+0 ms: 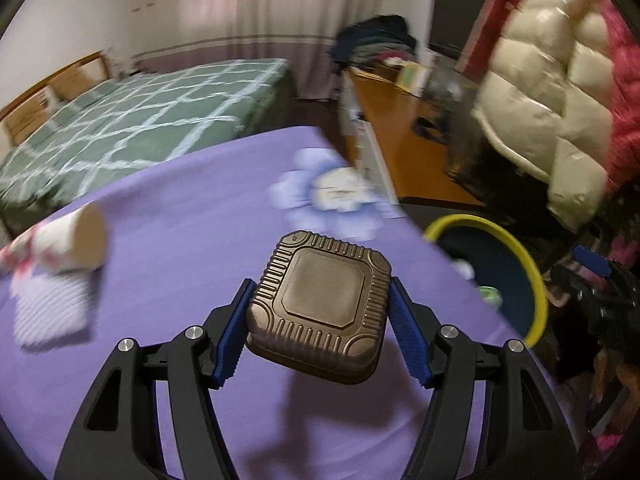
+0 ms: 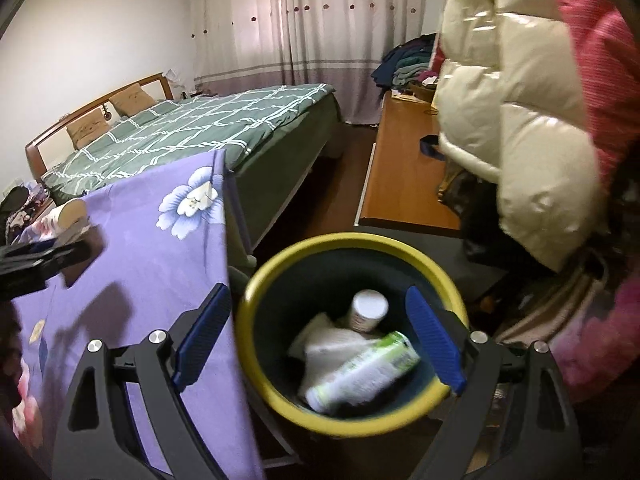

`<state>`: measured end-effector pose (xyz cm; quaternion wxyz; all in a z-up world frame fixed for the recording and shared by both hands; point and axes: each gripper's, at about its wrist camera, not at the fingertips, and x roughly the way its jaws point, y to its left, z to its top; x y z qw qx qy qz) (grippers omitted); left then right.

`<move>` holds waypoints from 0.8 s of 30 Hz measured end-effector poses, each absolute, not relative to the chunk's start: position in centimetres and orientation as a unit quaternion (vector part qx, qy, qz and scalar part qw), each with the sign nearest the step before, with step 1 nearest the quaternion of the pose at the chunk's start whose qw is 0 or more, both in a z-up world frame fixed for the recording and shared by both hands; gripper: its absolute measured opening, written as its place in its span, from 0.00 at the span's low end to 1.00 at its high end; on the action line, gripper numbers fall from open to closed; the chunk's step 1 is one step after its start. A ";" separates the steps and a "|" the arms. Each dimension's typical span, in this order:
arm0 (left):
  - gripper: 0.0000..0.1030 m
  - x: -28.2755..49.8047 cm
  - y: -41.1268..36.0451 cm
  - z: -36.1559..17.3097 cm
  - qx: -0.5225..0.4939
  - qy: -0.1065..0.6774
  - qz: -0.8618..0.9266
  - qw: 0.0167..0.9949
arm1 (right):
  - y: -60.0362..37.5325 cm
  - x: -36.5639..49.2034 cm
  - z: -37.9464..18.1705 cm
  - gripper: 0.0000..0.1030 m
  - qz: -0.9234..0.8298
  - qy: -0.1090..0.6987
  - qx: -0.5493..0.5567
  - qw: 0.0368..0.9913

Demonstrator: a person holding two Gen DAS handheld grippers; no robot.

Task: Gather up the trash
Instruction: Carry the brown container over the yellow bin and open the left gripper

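My left gripper [image 1: 320, 316] is shut on a brown ribbed square container [image 1: 320, 304] and holds it above the purple tablecloth [image 1: 180, 240]. A paper cup [image 1: 60, 244] lies on its side at the table's left, by a white ribbed paper [image 1: 48, 312]. The yellow-rimmed bin [image 1: 516, 276] stands to the right of the table. My right gripper [image 2: 320, 336] is open and empty, right above the bin [image 2: 348, 416]. Inside lie a green-and-white bottle [image 2: 368, 372], a white cup [image 2: 368, 308] and crumpled white paper [image 2: 324, 344]. The left gripper [image 2: 36, 264] and the cup [image 2: 68, 216] show at the left.
A bed with a green checked cover [image 2: 192, 128] stands behind the table. A wooden desk [image 2: 400, 176] runs along the right. A cream puffer jacket [image 2: 520, 120] and pink clothing [image 2: 600, 60] hang close over the bin on the right.
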<state>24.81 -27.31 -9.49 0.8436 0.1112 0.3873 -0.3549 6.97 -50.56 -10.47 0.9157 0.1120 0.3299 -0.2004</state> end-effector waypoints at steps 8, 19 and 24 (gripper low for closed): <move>0.63 21.9 -38.5 -10.5 0.150 0.395 -0.416 0.805 | -53.5 1.9 -9.1 0.82 -0.238 0.305 0.126 0.913; 0.68 20.1 -47.4 -13.2 0.183 0.421 -0.436 0.774 | -56.5 -0.9 -9.8 0.82 -0.270 0.303 0.148 0.902; 0.86 20.0 -47.0 -12.9 0.176 0.415 -0.433 0.780 | -56.2 -0.8 -9.8 0.82 -0.266 0.302 0.150 0.903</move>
